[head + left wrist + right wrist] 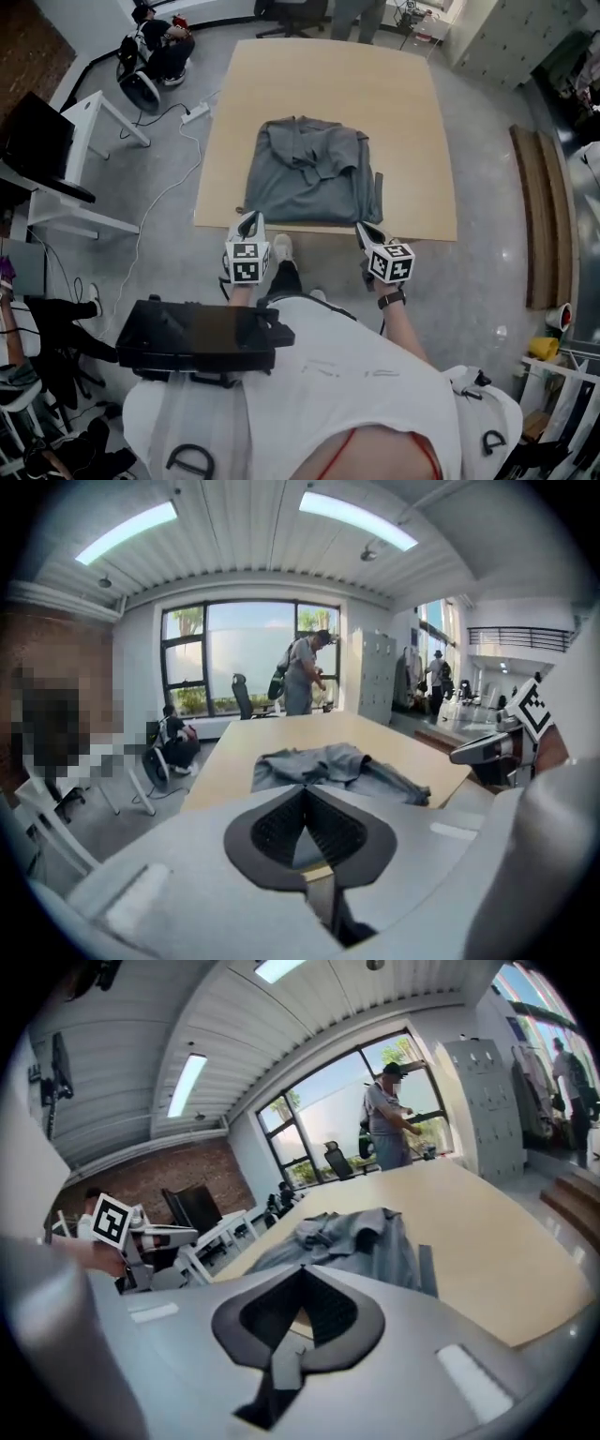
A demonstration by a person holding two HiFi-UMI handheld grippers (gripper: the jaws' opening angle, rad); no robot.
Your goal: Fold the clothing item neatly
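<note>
You look to be between folds, with nothing gripped.
The grey clothing item [311, 173] lies loosely folded mid-frame on the counter [403, 112], by its lower edge. Your left tongs [249, 221] and right tongs [365, 230] hover just below, shut and empty. Next, open them and pinch an edge.

My shirt [347, 375]: white, with short sleeves.
My wrist band [391, 300]: black, like a watch, on my right side.
My trousers [284, 278]: dark.
My shoe [282, 248]: white.
My chest box [197, 335]: black, flat and wide.
My left gripper [249, 221]: pale grey shell, black bumpy pads [277, 829].
My right gripper [367, 232]: the same grey and black.
My cubes [246, 262]: white with black square marks, one on each gripper.
My rings [192, 461]: black, on white straps.
My red cord [424, 457]: thin, curved.
</note>
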